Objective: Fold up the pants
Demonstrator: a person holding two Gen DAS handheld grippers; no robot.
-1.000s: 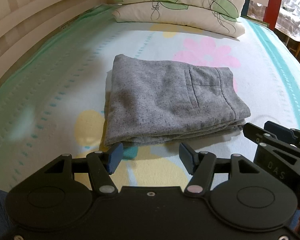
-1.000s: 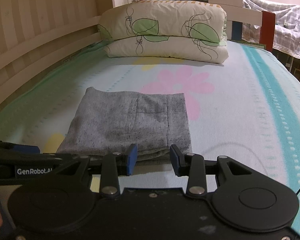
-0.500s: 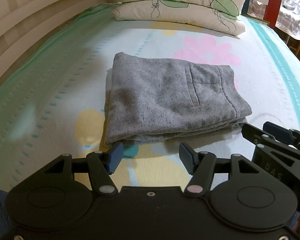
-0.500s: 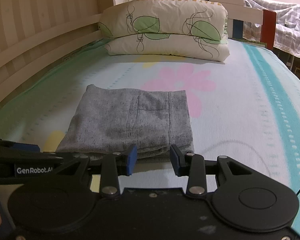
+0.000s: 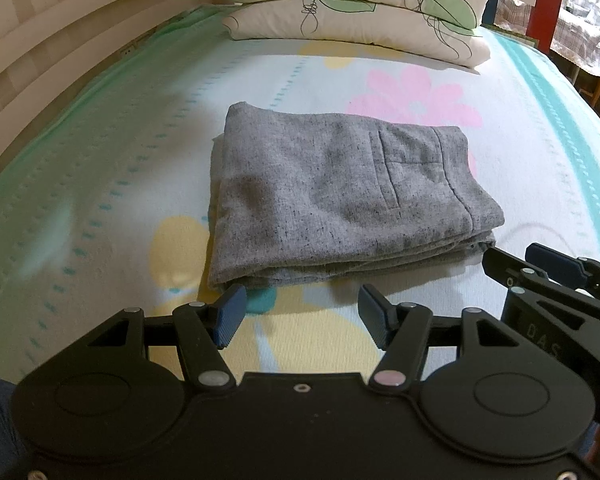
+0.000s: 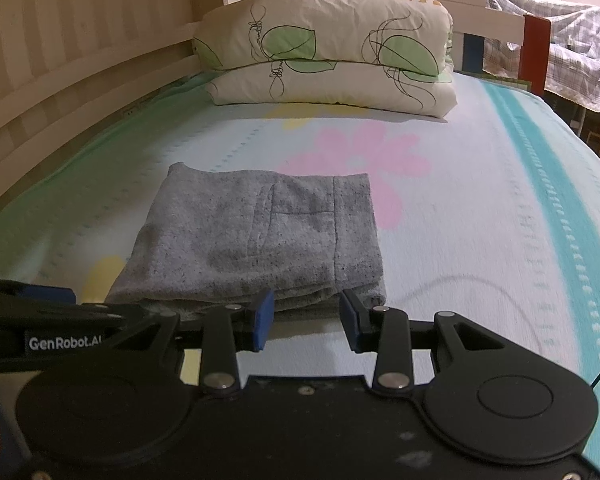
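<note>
Grey pants (image 5: 340,196) folded into a compact rectangle, flat on the bed (image 5: 100,152), mid-mattress, pocket seam facing up. Stacked layer edges visible along the near side. Soft knit, limp, light by the look; likely to sag and slide apart if lifted by one corner. Best taken at the near stacked edge, both front corners at once, pinching all layers together. Fold looks finished, or close to it.

Left claw (image 5: 300,312) parted wide, empty, hovering just short of the near edge. Right claw (image 6: 306,320) parted less, also empty, pads just in front of the near right corner, not pressing cloth.

Room: open sheet to the right and toward the camera; pillows (image 6: 328,60) well apart at the head end; wooden side rail (image 5: 60,52) along the left, some gap from the pants. Thin dark cord or line on the sheet near the right corner (image 6: 480,292), nature unclear; possible snag.
</note>
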